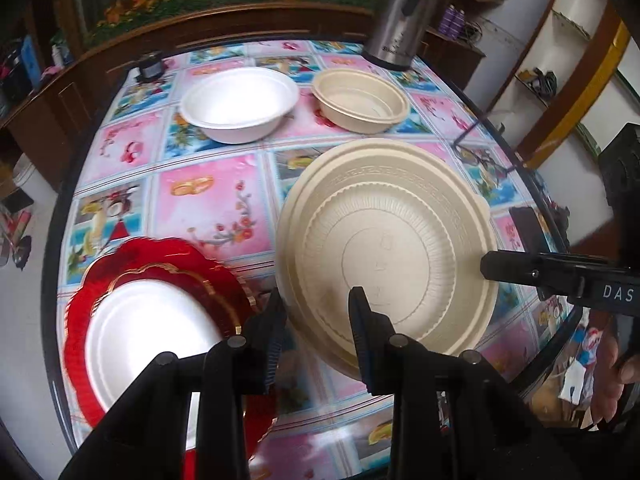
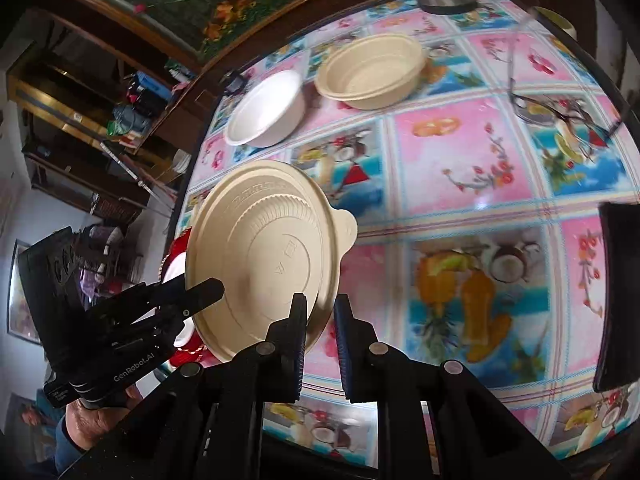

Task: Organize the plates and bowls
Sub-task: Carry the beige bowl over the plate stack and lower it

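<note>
A beige ribbed plate is held tilted above the table between both grippers; it also shows in the right wrist view. My left gripper has its fingers on either side of the plate's near rim. My right gripper is shut on the plate's rim, and its finger shows at the plate's right edge. A red scalloped plate with a white plate on it lies at the left. A white bowl and a beige bowl stand further back.
A steel thermos stands at the table's far edge. Eyeglasses lie on the patterned tablecloth at the right. A dark phone lies near the right edge. A small black object sits at the far left corner.
</note>
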